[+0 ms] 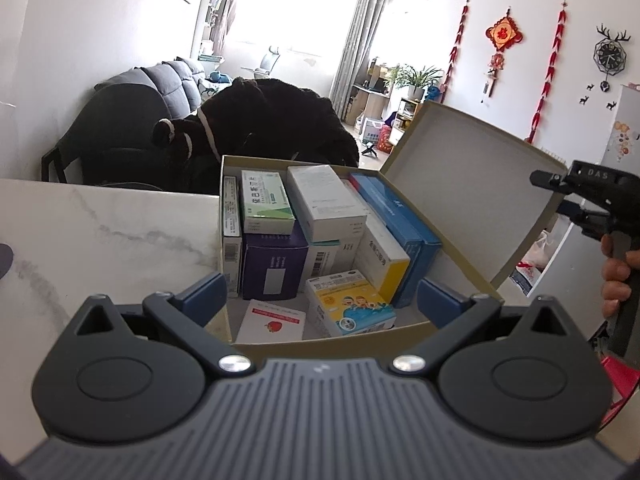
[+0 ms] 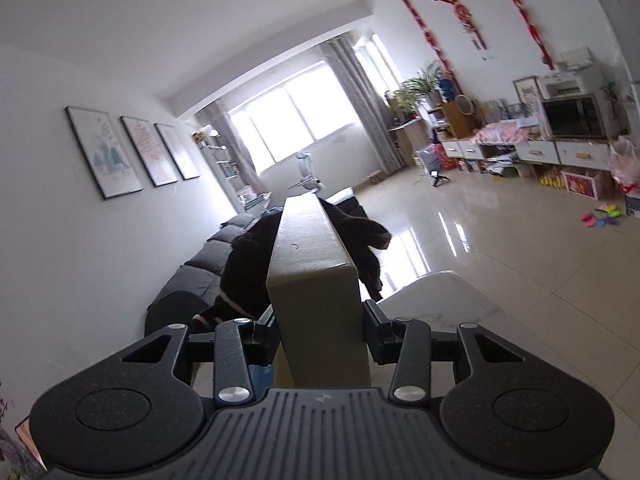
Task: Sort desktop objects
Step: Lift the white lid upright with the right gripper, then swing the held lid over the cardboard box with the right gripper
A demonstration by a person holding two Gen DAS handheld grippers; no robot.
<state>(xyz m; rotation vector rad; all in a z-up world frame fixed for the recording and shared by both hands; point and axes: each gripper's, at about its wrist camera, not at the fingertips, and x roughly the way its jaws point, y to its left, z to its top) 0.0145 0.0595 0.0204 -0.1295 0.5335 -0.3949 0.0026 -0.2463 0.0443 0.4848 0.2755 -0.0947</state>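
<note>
An open cardboard box (image 1: 340, 337) sits on the marble table (image 1: 100, 232), packed with several medicine boxes: a white one (image 1: 326, 200), a green one (image 1: 264, 204), a purple one (image 1: 274, 268), a blue one (image 1: 400, 224) and a cartoon-printed one (image 1: 352, 304). My left gripper (image 1: 320, 300) hovers open over the box's near edge, holding nothing. The hinged lid (image 1: 472, 184) stands tilted up on the right. My right gripper (image 1: 554, 194) grips its outer edge. The right wrist view shows the lid (image 2: 312, 264) edge-on, with my right gripper (image 2: 318, 328) shut on it.
A dark coat (image 1: 272, 120) hangs over a chair just behind the box, with a grey sofa (image 1: 168, 80) beyond. A person's hand (image 1: 618, 276) holds the right gripper's handle. The table's rounded corner (image 2: 440, 296) drops to a glossy tiled floor (image 2: 500, 248).
</note>
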